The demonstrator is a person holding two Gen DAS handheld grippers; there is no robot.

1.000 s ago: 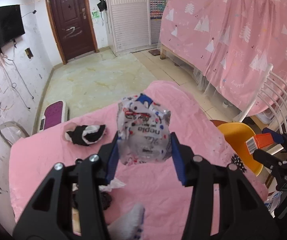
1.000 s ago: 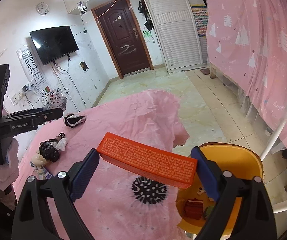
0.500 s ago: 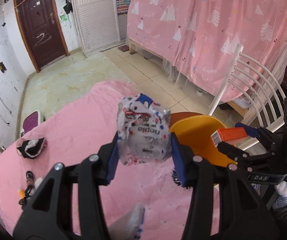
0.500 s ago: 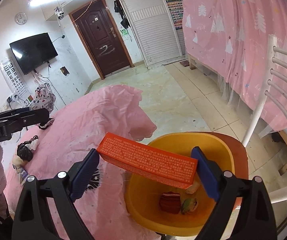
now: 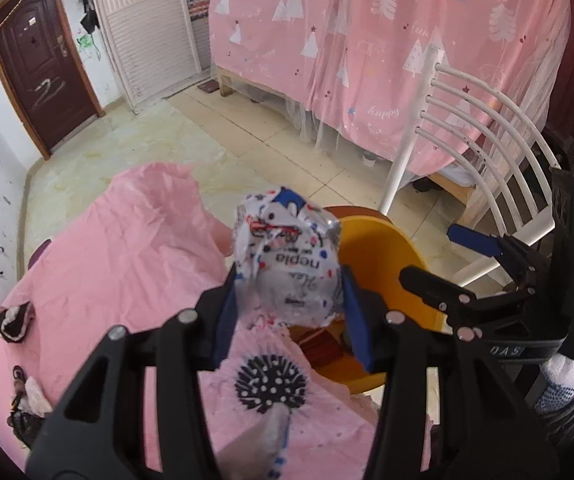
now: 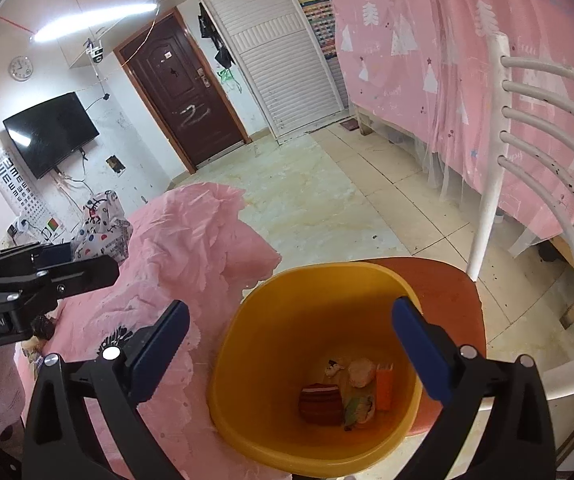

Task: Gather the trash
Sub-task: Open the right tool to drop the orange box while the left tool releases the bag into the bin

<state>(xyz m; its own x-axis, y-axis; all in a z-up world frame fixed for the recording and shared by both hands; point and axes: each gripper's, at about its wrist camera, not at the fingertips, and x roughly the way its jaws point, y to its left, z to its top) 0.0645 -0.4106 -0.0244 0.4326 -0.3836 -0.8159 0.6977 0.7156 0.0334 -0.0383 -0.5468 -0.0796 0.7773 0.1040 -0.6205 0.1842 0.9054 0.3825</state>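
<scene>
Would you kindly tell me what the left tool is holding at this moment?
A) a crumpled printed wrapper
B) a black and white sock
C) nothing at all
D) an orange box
A: in the left wrist view the left tool is shut on the crumpled printed wrapper, both blue pads pressing its sides, near the yellow bin.

1. Left gripper [image 5: 287, 304]: black plastic frame, blue pads, silver screws.
2. Right gripper [image 6: 287, 344]: same black frame, blue pads, silver screws.
3. White lettering marks both bodies.
4. White knit glove [image 5: 559, 384] with blue specks on the right hand.
</scene>
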